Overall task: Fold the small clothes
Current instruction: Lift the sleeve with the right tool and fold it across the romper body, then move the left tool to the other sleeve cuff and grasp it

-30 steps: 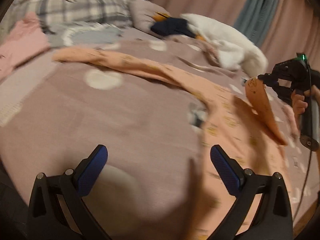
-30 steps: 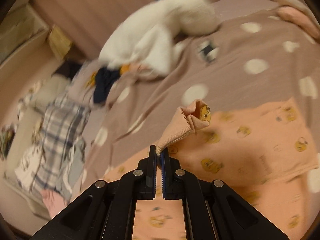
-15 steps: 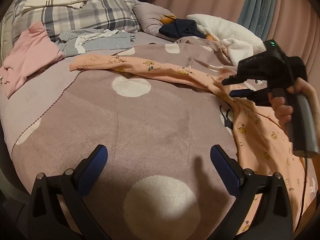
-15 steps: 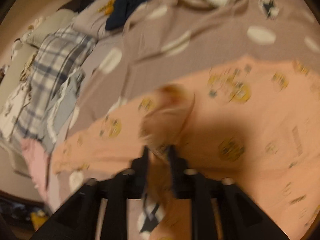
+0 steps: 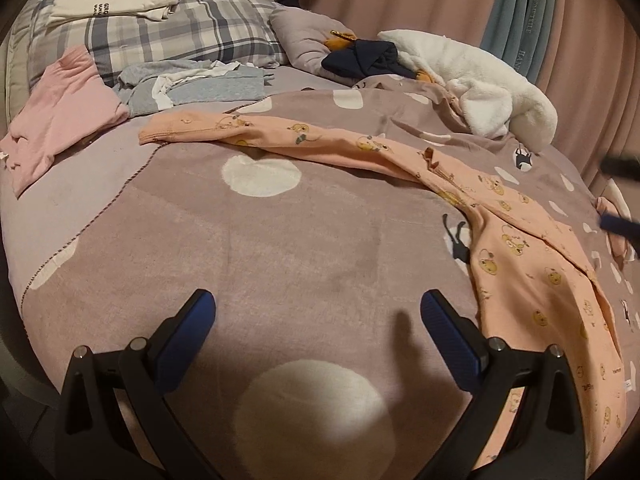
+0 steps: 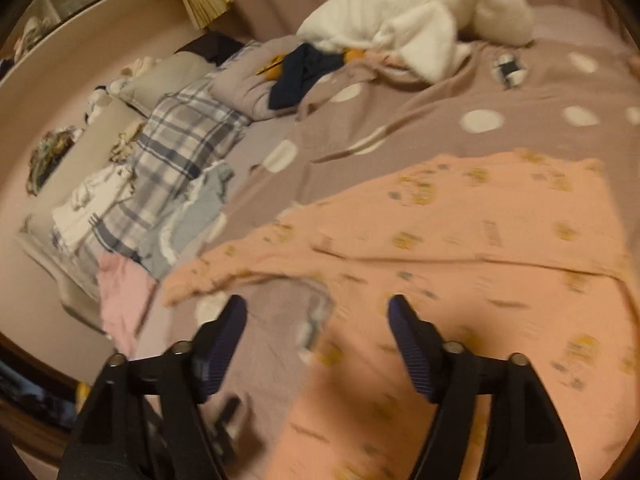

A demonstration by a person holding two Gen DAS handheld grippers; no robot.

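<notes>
Dim warm light falls on pink curtains (image 5: 420, 4), a blue-grey drape (image 5: 516, 12) and a dotted mauve bedspread (image 5: 280, 248).

One peach garment (image 5: 516, 248) — two pillows (image 5: 172, 36)

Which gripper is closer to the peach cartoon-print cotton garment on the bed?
Right. The right gripper hangs directly over the peach cartoon-print garment, jaws opening, nothing between them. The left gripper hovers over bare blanket beside it.
</notes>
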